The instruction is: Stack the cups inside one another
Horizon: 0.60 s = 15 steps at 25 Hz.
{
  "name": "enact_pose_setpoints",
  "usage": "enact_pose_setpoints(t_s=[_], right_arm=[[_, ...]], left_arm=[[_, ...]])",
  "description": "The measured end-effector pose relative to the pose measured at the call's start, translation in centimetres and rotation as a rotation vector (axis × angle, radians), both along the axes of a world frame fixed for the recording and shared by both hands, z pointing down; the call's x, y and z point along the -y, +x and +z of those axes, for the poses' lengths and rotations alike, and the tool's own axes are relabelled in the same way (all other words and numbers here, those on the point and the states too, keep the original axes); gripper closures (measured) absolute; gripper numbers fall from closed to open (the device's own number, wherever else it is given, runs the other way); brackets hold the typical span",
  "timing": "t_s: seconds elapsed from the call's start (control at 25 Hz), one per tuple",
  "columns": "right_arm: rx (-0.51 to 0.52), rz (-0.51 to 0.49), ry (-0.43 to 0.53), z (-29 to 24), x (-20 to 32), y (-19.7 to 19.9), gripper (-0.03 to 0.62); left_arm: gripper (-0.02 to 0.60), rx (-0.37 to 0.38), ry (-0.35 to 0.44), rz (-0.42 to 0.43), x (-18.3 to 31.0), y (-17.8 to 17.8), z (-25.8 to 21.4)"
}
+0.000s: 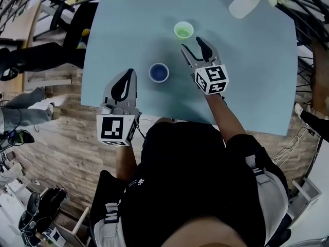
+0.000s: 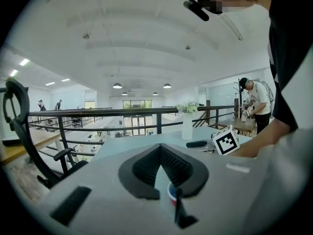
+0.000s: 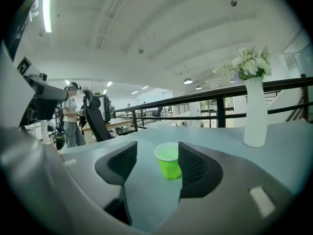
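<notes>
Worktop (image 1: 257, 86): 1. Claws: 2. My R claw (image 1: 192, 43) is open, nothing in it; L claw (image 1: 127, 78) closed, empty. Cups: 2, upright, well apart. Green cup (image 1: 183, 30) is straight ahead of R claw, just past the tips, no contact. Blue cup (image 1: 159, 72) sits btwn both claws.

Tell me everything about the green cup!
The green cup is small, bright lime and plastic-looking, with a paler rim wider than its base. It stands upright and looks empty on the pale blue table, touching nothing else. The right gripper is open just short of it, not touching it.
</notes>
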State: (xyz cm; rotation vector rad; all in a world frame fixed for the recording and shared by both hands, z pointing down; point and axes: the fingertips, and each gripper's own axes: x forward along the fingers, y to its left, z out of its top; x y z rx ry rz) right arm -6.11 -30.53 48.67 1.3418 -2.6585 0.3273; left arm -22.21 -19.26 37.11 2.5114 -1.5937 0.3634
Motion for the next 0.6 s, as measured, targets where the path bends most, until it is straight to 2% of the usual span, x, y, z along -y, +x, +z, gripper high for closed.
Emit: enact_pose_setpoints(t_s=[0.28,0.52,0.6], right_arm=[[-0.041,0.013,-0.021,1.6,2.4,-0.4,0.247],[-0.053,0.018,-0.04,2.7,4.0,-0.3,0.232],[-0.049,0.014,-0.048,2.9,4.4,-0.6,0.22]], left_arm=[[0.591,-0.004,-0.011,0.001,0.0,-0.4,0.4],[0.591,-0.067,-0.013,-0.021,0.1,-1.0,0.0],[0.591,-0.06,-0.022,-0.028,0.0,-1.2,-0.1]])
